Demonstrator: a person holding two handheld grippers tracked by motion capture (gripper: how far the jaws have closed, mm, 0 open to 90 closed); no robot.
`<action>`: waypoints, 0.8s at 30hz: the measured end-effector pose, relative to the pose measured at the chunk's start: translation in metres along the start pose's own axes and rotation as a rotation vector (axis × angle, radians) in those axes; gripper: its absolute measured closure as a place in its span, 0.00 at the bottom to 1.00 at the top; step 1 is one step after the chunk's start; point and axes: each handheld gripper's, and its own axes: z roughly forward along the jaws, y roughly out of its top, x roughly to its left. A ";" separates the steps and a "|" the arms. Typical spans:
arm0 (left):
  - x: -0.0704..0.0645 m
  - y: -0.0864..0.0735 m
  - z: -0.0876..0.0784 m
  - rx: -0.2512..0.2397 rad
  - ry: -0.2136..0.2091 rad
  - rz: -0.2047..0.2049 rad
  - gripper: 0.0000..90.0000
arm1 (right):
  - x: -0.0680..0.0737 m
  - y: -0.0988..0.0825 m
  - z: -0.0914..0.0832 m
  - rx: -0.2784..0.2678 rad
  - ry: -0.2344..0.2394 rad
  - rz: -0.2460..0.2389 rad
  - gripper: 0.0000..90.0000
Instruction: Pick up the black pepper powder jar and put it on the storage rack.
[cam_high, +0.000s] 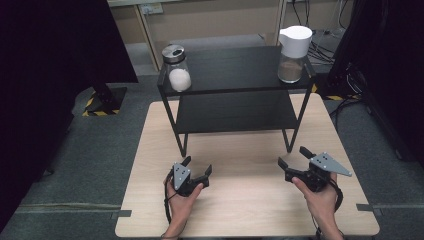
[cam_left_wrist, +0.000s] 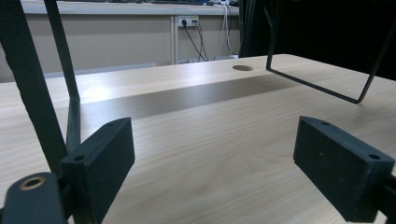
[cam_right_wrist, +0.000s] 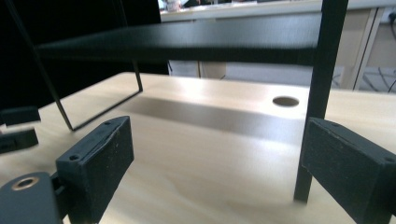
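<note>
A black two-tier metal shelf (cam_high: 235, 90) stands at the back of the light wooden table (cam_high: 245, 200). On its top tier a glass jar with a metal lid and white contents (cam_high: 176, 69) stands at the left, and a jar with a white pouring lid and brownish contents (cam_high: 293, 54) at the right. My left gripper (cam_high: 196, 168) rests low over the table front left, open and holding nothing (cam_left_wrist: 212, 163). My right gripper (cam_high: 294, 156) is front right, also open with nothing between its jaws (cam_right_wrist: 215, 172), just in front of the shelf's right leg (cam_right_wrist: 317, 102).
The shelf's thin legs (cam_left_wrist: 322, 88) and lower tier (cam_right_wrist: 177, 44) stand close ahead of both grippers. A round cable hole (cam_right_wrist: 285, 101) is cut in the tabletop behind the shelf. Dark curtains flank the table; cables and wall sockets (cam_left_wrist: 187, 21) lie beyond.
</note>
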 end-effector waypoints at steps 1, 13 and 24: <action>0.000 0.000 0.000 0.000 0.000 0.000 0.13 | 0.000 -0.002 0.000 0.006 0.000 0.004 0.10; 0.000 0.000 0.000 0.001 0.001 0.003 0.13 | -0.005 -0.031 0.001 0.069 -0.005 0.020 0.11; 0.000 0.000 0.000 0.002 0.001 0.002 0.13 | -0.005 -0.045 0.002 0.098 0.003 0.002 0.11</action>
